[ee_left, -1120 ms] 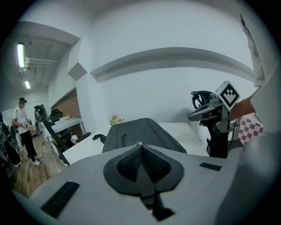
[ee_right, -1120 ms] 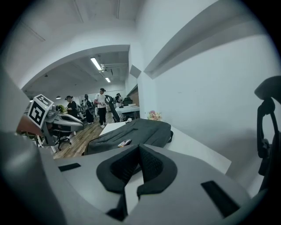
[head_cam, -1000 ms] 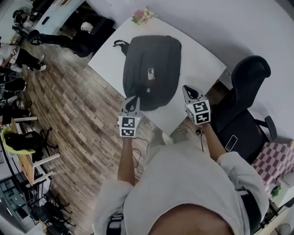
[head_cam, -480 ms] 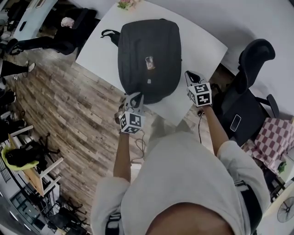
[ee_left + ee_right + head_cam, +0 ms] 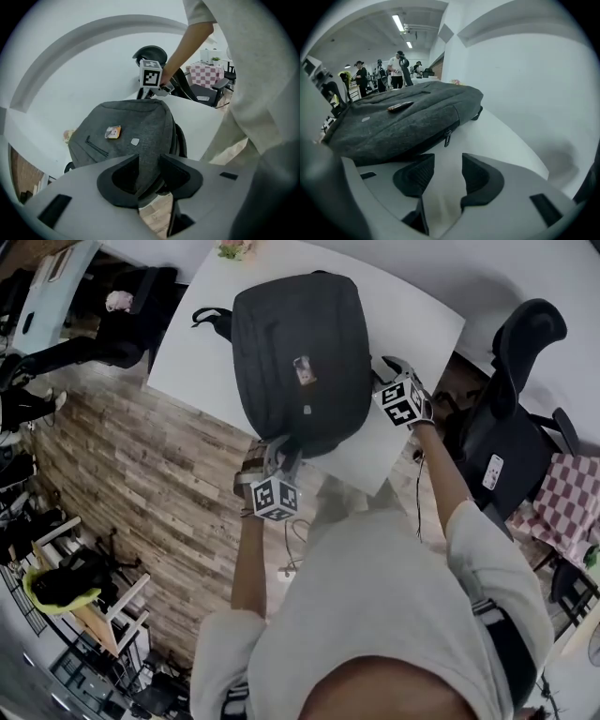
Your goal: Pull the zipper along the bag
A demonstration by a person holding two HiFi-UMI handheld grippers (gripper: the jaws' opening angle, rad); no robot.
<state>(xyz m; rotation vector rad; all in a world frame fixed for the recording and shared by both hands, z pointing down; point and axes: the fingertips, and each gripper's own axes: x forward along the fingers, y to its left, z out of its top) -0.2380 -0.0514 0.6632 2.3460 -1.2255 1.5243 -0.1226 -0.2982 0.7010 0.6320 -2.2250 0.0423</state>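
A dark grey backpack (image 5: 300, 352) lies flat on the white table (image 5: 417, 320). My left gripper (image 5: 279, 454) is at the bag's near corner. Its jaws are opening, and the bag's edge fabric (image 5: 150, 154) lies between them in the left gripper view. My right gripper (image 5: 389, 369) hovers low over the table at the bag's right side. Its jaws are opening with nothing between them (image 5: 447, 164). A small metal zipper pull (image 5: 447, 137) hangs on the bag's side seam just ahead of the right jaws. The right gripper (image 5: 151, 77) also shows beyond the bag in the left gripper view.
A black office chair (image 5: 511, 399) stands close to the table's right corner. Small flowers (image 5: 232, 249) sit at the table's far edge. A bag strap (image 5: 211, 317) sticks out at the far left. Wood floor (image 5: 141, 474) lies left of the table. People stand far off (image 5: 396, 65).
Both grippers have moved forward from short of the table edge. The left now reaches the bag's near corner, and the right is beside the bag's right side.
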